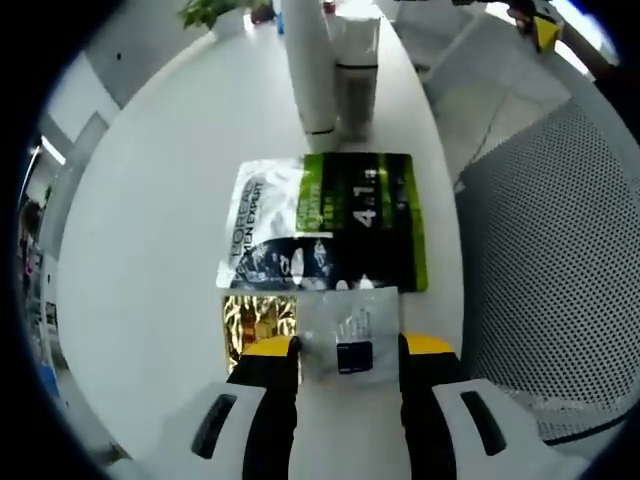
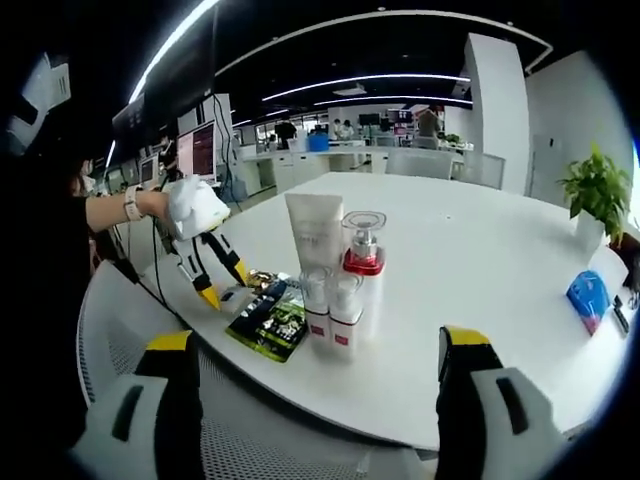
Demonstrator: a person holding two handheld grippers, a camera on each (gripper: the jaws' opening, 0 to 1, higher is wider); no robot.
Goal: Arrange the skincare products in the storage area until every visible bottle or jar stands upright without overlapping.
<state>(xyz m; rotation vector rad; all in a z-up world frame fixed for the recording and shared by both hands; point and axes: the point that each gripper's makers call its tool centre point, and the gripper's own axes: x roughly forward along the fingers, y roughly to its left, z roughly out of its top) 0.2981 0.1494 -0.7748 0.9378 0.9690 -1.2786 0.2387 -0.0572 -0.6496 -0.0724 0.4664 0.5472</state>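
My left gripper [image 1: 350,348] has its yellow-tipped fingers [image 1: 268,352] closed in on a small clear sachet [image 1: 348,330], one tip at each side edge, so I read it as clamped on that packet. The sachet lies flat on the white counter [image 1: 150,230], overlapping the near edge of a larger black, silver and green sachet [image 1: 325,222]; a gold foil packet [image 1: 255,318] sits just left of the clear one, partly under it. Beyond the large sachet stand a white tube [image 1: 308,65] and a grey bottle [image 1: 356,85], upright and touching.

My right gripper [image 2: 325,370] hangs at the near edge of the counter with its fingers [image 2: 175,345] spread wide, nothing between them. In the right gripper view the upright group is ahead: the tube [image 2: 315,230], a clear pump bottle with a red collar [image 2: 364,245], and two small red-banded bottles [image 2: 331,305] in front (all close together). The flat sachets [image 2: 270,318] lie to their left, where the left gripper [image 2: 222,290] reaches down, held by a person's hand [image 2: 190,205].
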